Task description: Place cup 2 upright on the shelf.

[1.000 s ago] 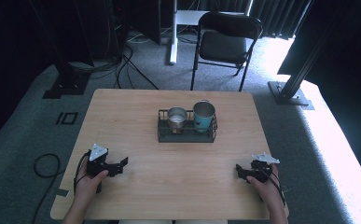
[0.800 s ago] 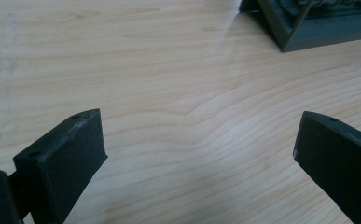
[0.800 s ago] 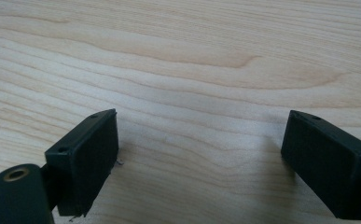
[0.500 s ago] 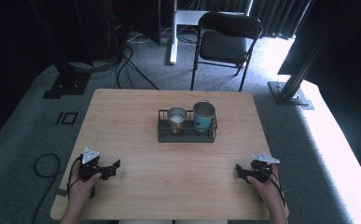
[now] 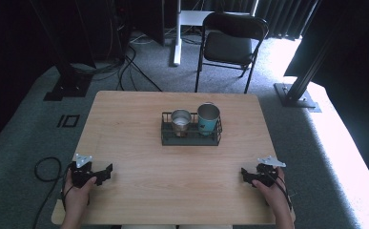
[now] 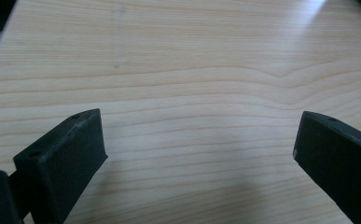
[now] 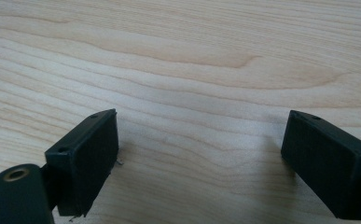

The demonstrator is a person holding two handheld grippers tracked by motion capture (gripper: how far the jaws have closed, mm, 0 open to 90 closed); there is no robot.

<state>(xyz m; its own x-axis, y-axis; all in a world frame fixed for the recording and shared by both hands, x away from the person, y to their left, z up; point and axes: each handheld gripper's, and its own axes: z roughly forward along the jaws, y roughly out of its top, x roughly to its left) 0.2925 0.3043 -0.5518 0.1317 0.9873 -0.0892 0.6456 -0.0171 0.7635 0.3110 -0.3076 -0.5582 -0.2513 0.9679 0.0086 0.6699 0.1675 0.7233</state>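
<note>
Lower left of the high view: the left hand-held gripper (image 5: 107, 170) sits low over the counter (image 5: 139, 143), jaws spread wide with bare wood between them. Centre frame, a black wire rack (image 5: 190, 139) holds a steel cup (image 5: 180, 121) on its left and a taller teal cup (image 5: 208, 118) beside it on the right, both upright, well apart from either hand. Lower right, the right hand-held gripper (image 5: 244, 172) rests by the counter's edge, jaws spread too, gripping nothing.
</note>
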